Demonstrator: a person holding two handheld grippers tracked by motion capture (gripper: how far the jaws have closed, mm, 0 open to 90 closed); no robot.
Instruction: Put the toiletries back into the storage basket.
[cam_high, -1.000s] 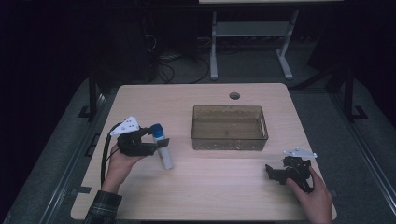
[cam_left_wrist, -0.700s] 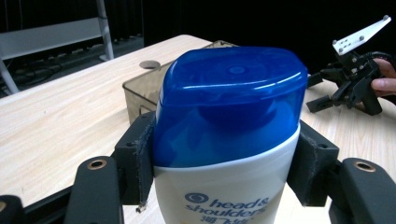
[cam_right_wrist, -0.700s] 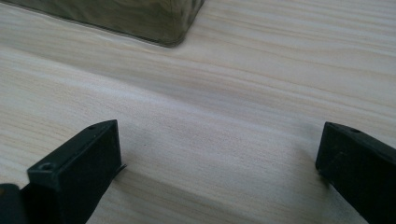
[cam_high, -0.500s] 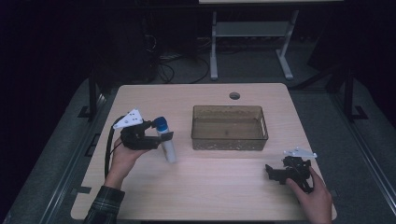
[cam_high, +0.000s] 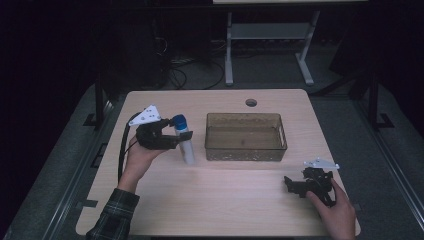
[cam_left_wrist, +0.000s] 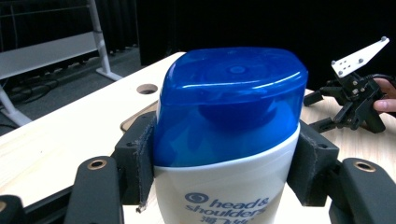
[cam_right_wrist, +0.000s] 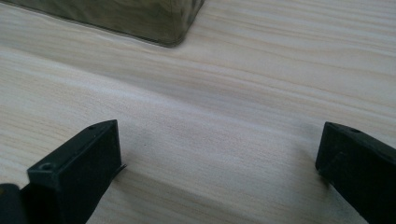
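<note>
The left tool (cam_high: 172, 140) has its jaws clamped on the upper part of the shampoo bottle (cam_high: 184, 142), the pads pressing just under its blue cap (cam_left_wrist: 231, 100). Against the earlier high views, hand and bottle have travelled away from the person and toward the brown tray (cam_high: 282, 131); the bottle now sits higher, near the tray's left wall, tilted, apparently clear of the table (cam_high: 225, 200). The right tool (cam_high: 295, 184) has kept its place near the table's right front corner, jaws spread wide with nothing between them.
</note>
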